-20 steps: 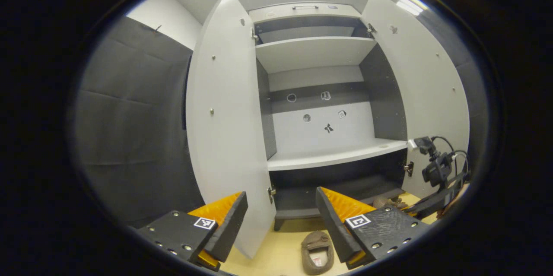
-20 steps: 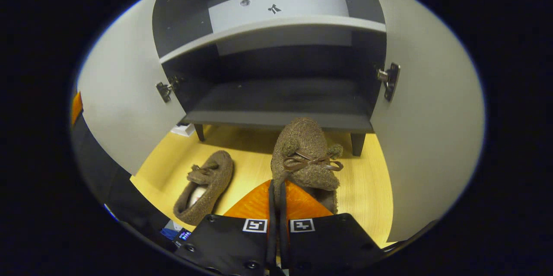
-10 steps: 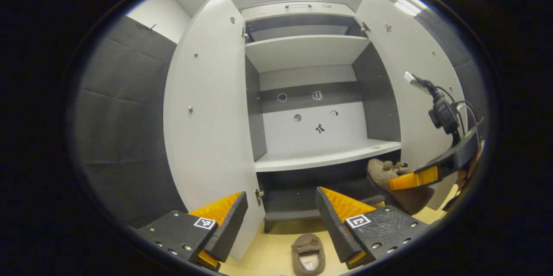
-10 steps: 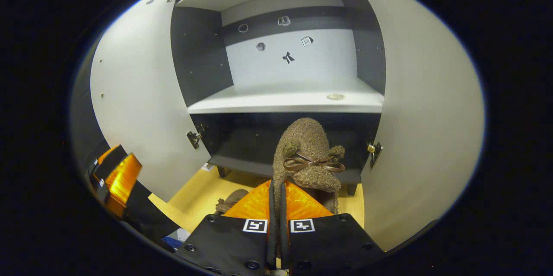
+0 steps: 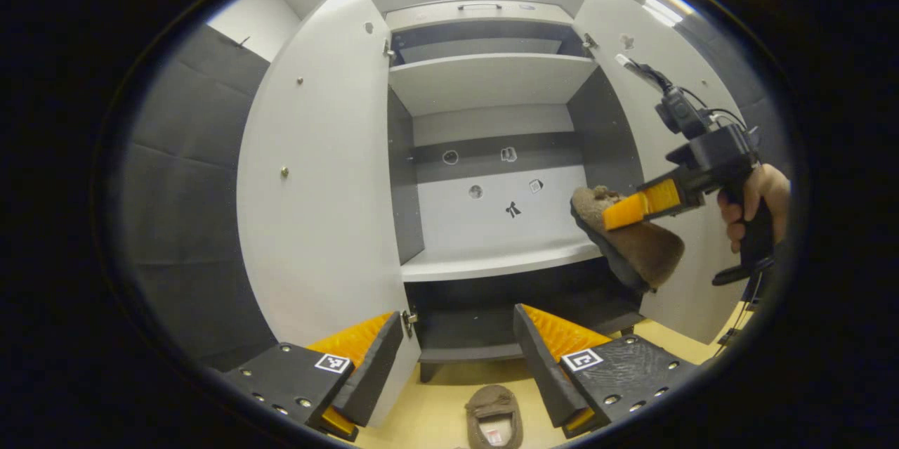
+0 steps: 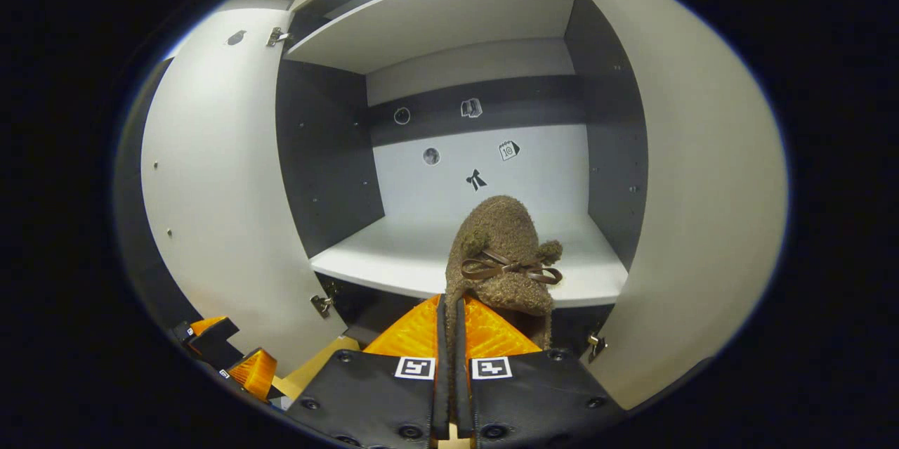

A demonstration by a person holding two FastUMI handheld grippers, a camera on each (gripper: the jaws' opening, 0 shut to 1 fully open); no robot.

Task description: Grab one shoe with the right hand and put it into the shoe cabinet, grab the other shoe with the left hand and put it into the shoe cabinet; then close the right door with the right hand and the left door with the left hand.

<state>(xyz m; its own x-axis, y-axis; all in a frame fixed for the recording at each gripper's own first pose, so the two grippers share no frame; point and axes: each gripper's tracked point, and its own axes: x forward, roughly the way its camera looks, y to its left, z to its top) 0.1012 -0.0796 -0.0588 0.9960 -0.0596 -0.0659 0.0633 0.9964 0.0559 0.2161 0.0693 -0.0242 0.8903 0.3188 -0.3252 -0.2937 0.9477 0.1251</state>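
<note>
A fuzzy brown shoe (image 6: 502, 252) with a bow hangs in the air, and my right gripper (image 6: 449, 301) is shut on its heel edge. It is level with the shoe cabinet's white middle shelf (image 6: 393, 256), toe pointing in. In the left gripper view that same shoe (image 5: 635, 245) hangs in front of the cabinet's right side, held by the right gripper (image 5: 628, 206) in a hand (image 5: 755, 196). The other brown shoe (image 5: 494, 421) lies on the floor before the cabinet. My left gripper (image 5: 456, 358) stands open above that shoe, with nothing between its fingers.
Both cabinet doors stand wide open: the left door (image 5: 316, 175) and the right door (image 5: 702, 294). A dark bottom shelf (image 5: 467, 329) and a white upper shelf (image 5: 491, 80) are bare. The floor (image 5: 435, 421) is light wood. Dark padded wall (image 5: 189, 210) at left.
My right gripper has lifted its shoe from just above the floor up to the middle shelf's height. The left gripper has stayed open and nearly still.
</note>
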